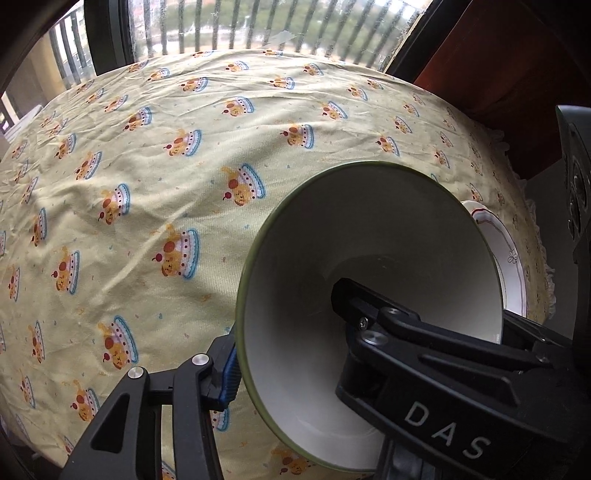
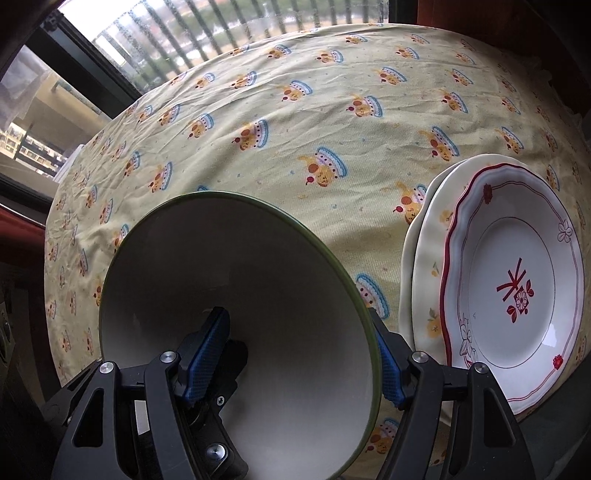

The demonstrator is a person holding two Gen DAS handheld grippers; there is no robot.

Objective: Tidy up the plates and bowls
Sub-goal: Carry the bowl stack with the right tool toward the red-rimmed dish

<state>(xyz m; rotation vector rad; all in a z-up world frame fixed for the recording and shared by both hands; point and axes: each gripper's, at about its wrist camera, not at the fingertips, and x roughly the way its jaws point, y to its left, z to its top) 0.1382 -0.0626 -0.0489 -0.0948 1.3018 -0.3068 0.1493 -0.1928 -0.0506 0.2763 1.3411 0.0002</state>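
A white bowl with a green rim (image 1: 369,229) stands on the tablecloth, low and right in the left wrist view. My left gripper (image 1: 286,325) straddles its left wall. The blue pad (image 1: 227,373) presses the outside, the other finger is inside, and the jaws grip the wall. In the right wrist view the same bowl (image 2: 221,258) sits low and left. My right gripper (image 2: 297,332) straddles its right wall, one pad (image 2: 207,350) deep inside and the other just outside the rim, jaws wide apart. A red-patterned plate (image 2: 517,288) lies on a cream plate (image 2: 424,266) to the right.
A yellow tablecloth with a cake print (image 1: 147,184) covers the table. A barred window (image 1: 240,29) runs along the far edge. The stacked plates (image 1: 509,251) lie close behind the bowl near the table's right edge. A grey device (image 1: 576,192) stands at the far right.
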